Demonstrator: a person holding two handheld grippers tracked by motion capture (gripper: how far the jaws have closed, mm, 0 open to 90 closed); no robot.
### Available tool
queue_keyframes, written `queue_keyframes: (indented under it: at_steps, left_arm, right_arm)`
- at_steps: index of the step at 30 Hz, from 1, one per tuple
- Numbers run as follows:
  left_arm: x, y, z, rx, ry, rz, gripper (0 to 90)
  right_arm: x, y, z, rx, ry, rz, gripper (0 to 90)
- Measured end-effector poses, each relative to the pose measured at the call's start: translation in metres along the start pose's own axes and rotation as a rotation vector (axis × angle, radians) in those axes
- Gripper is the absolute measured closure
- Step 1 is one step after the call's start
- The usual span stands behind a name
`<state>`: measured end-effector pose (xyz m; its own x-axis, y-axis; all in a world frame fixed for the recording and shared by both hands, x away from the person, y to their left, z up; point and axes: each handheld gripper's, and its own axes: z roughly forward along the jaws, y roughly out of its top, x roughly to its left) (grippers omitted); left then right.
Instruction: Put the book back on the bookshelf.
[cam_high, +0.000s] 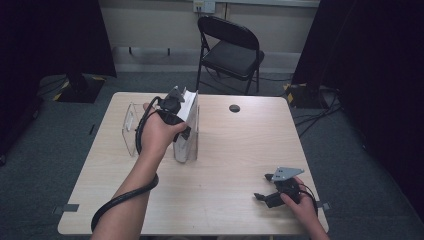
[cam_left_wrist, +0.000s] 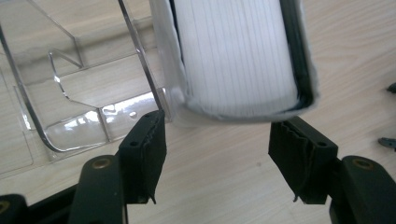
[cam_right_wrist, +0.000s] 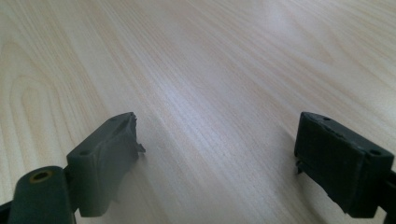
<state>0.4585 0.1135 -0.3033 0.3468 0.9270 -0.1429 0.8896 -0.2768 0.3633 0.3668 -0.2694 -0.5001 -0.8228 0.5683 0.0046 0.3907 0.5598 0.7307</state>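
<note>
Book (cam_left_wrist: 236, 56), white-paged with a dark cover, stands upright; both tongs (cam_left_wrist: 217, 140) (cam_right_wrist: 217, 158) gape, gripping nothing.

One book (cam_high: 187, 125), one clear acrylic stand (cam_high: 131, 127), one chair (cam_high: 230, 47), two grippers (cam_high: 172, 107) (cam_high: 267, 192)

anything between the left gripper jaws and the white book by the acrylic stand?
Nothing visible. The left gripper has open jaws just short of the thick white book with dark cover. The clear acrylic stand sits to one side, beyond one jaw, not between.
</note>
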Motion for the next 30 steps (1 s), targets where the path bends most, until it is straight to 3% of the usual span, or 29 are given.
queue_keyframes:
  at_steps: [2,7,16,27,29,30]
  left_arm:
    - [0.002,-0.002,-0.001,-0.006,-0.008,0.019,37.0]
    - [0.003,-0.006,-0.002,-0.014,-0.028,-0.002,36.9]
    - [0.004,-0.013,-0.003,-0.019,-0.049,0.03,36.7]
    - [0.004,-0.023,0.003,-0.031,-0.08,0.008,37.0]
    - [0.006,-0.023,0.004,-0.03,-0.086,0.028,37.0]
    - [0.004,-0.026,0.005,-0.037,-0.099,0.009,37.0]
  right_arm:
    - [0.0,0.0,0.0,0.0,0.0,0.0,12.6]
    - [0.0,0.0,0.0,0.0,0.0,0.0,12.6]
    - [0.0,0.0,0.0,0.0,0.0,0.001,12.6]
    - [0.0,0.0,0.0,0.001,0.0,-0.002,12.6]
    - [0.0,0.0,0.0,0.001,0.0,-0.002,12.6]
    - [0.0,0.0,0.0,-0.001,-0.002,-0.002,12.6]
